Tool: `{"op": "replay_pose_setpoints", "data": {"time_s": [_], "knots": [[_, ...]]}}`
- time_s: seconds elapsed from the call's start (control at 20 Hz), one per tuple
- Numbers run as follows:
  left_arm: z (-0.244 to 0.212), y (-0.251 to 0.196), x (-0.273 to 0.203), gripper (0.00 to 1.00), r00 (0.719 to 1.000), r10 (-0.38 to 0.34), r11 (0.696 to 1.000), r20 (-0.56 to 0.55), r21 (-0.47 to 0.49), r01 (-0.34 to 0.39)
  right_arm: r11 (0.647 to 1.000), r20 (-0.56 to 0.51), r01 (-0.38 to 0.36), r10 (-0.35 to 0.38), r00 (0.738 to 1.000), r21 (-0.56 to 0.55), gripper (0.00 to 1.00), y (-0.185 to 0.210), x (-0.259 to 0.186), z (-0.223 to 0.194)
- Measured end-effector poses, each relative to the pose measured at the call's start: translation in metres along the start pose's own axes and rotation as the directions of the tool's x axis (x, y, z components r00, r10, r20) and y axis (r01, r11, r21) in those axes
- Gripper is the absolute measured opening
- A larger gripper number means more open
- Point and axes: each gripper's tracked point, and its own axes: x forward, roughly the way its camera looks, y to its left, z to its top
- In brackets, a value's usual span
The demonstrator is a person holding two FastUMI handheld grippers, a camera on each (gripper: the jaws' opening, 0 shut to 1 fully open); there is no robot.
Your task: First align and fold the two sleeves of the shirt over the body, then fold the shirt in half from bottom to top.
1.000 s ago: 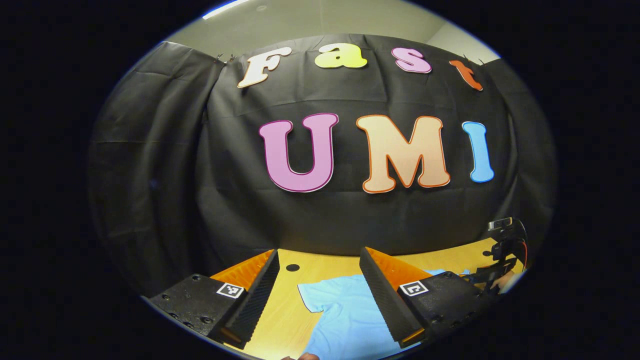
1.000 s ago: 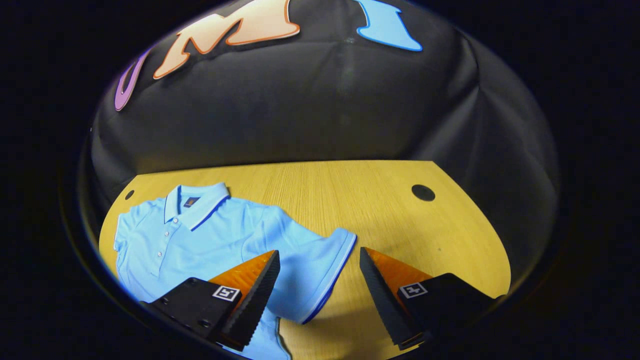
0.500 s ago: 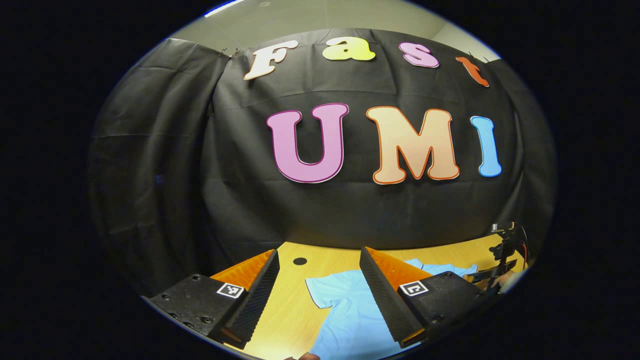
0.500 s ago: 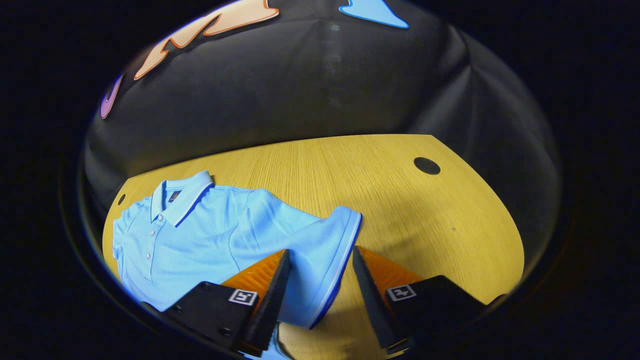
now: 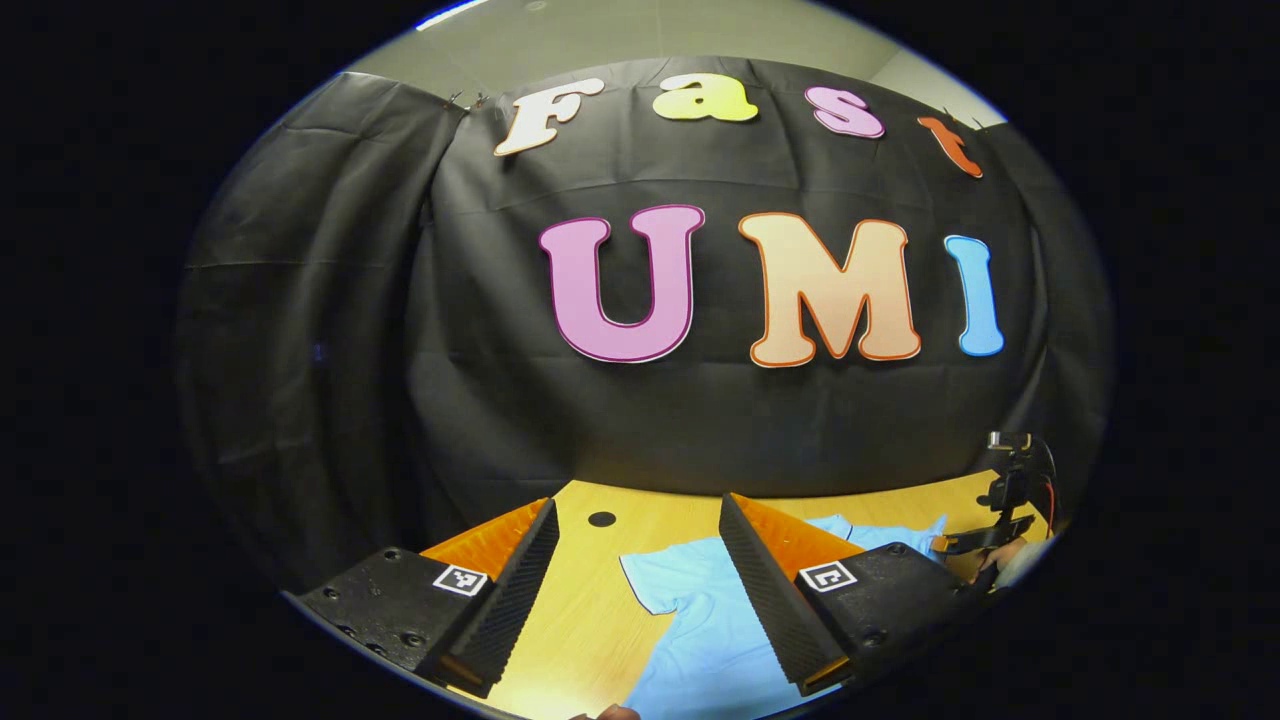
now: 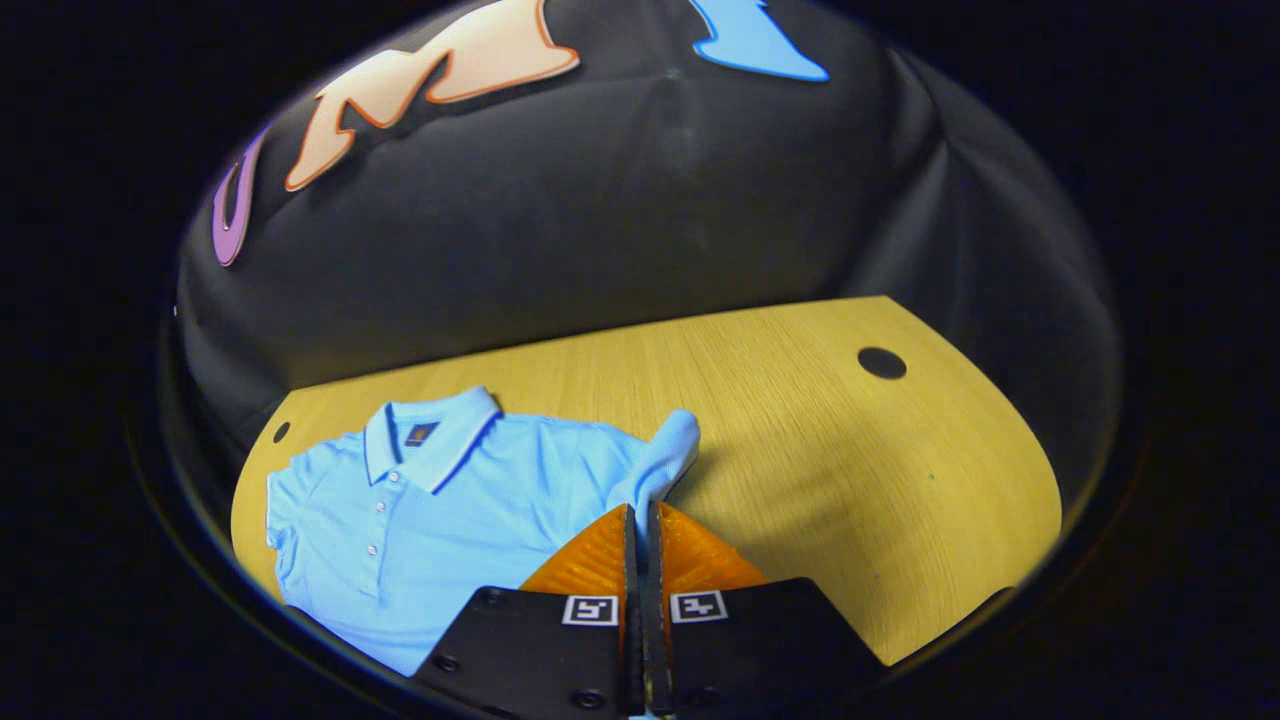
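Shirt [image 6: 450, 500], a light blue polo, lay face up and flat on the wooden surface [image 6: 850, 450], toward the left of the right gripper view, its collar [image 6: 430, 440] nearest the black cloth wall.

Long axis ran from collar to hem, collar end pointing away toward the wall, hem end toward the near edge and cut off by the frame. Button placket faced upward.

Right gripper [image 6: 640, 520]: jaws were drawn together on the right sleeve [image 6: 665, 455], the fabric bunched and rising into a small peak just beyond the tips. Judged a grip on the sleeve cuff.

Left gripper [image 5: 640, 540]: jaws stood wide apart, holding nothing, hovering above the surface. Between them lay the other sleeve [image 5: 655, 585], flat and spread outward, untouched.

Progress, as judged: very early. Neither sleeve lay folded over the body; the right one was only pinched and lifted, the left not yet taken. The bottom-to-top fold was not begun, since the body lay fully open.

Left to do: carry both sleeves inward over the chest, aligned, then bring the hem up to the collar.
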Motion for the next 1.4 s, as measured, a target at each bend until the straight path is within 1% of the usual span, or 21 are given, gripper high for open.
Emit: {"op": "replay_pose_setpoints", "data": {"time_s": [0.15, 0.45, 0.65, 0.8, 0.9, 0.95, 1.1, 1.15, 1.2, 1.25, 1.4], "knots": [[-0.004, 0.003, -0.001, 0.96, 1.0, -0.004, 1.0, -0.008, -0.016, 0.004, 0.999, 0.028, -0.041, 0.041, 0.999, -0.011, 0.05, 0.032, -0.006, 0.011], [-0.008, 0.021, -0.003, 0.97, 1.0, 0.012, 1.0, -0.017, -0.008, -0.012, 0.993, -0.004, -0.115, 0.115, 0.993, -0.031, 0.05, 0.093, -0.002, -0.009], [-0.015, 0.031, -0.003, 0.96, 0.999, 0.018, 1.0, -0.032, 0.006, -0.018, 0.989, -0.057, -0.149, 0.147, 0.987, -0.017, 0.05, 0.123, 0.003, -0.034], [-0.022, 0.032, 0.002, 0.97, 0.999, 0.001, 1.0, -0.049, 0.01, 0.0, 0.982, -0.088, -0.19, 0.189, 0.978, -0.005, 0.05, 0.141, 0.003, -0.047], [-0.03, 0.028, 0.007, 0.97, 0.998, -0.021, 1.0, -0.064, -0.001, 0.021, 0.967, -0.135, -0.251, 0.254, 0.958, 0.04, 0.05, 0.157, -0.007, -0.059], [-0.032, 0.028, 0.011, 0.97, 0.997, -0.03, 1.0, -0.071, -0.009, 0.029, 0.959, -0.123, -0.279, 0.283, 0.951, 0.044, 0.28, 0.164, -0.012, -0.053], [-0.044, 0.02, 0.026, 0.97, 0.994, -0.06, 0.998, -0.092, -0.029, 0.057, 0.949, -0.037, -0.316, 0.316, 0.948, -0.015, 0.94, 0.169, -0.035, -0.026], [-0.049, 0.018, 0.033, 0.97, 0.993, -0.07, 0.997, -0.1, -0.033, 0.067, 0.948, -0.026, -0.317, 0.316, 0.948, -0.032, 0.98, 0.166, -0.043, -0.021], [-0.054, 0.015, 0.04, 0.97, 0.991, -0.081, 0.996, -0.108, -0.039, 0.077, 0.948, -0.011, -0.315, 0.315, 0.949, -0.043, 0.94, 0.164, -0.051, -0.016], [-0.06, 0.011, 0.048, 0.97, 0.988, -0.092, 0.995, -0.122, -0.042, 0.087, 0.949, -0.003, -0.312, 0.312, 0.95, -0.046, 0.98, 0.16, -0.058, -0.012], [-0.082, 0.001, 0.074, 0.97, 0.979, -0.126, 0.992, -0.159, -0.046, 0.12, 0.956, 0.014, -0.292, 0.293, 0.956, -0.039, 0.98, 0.141, -0.083, -0.009]]}}
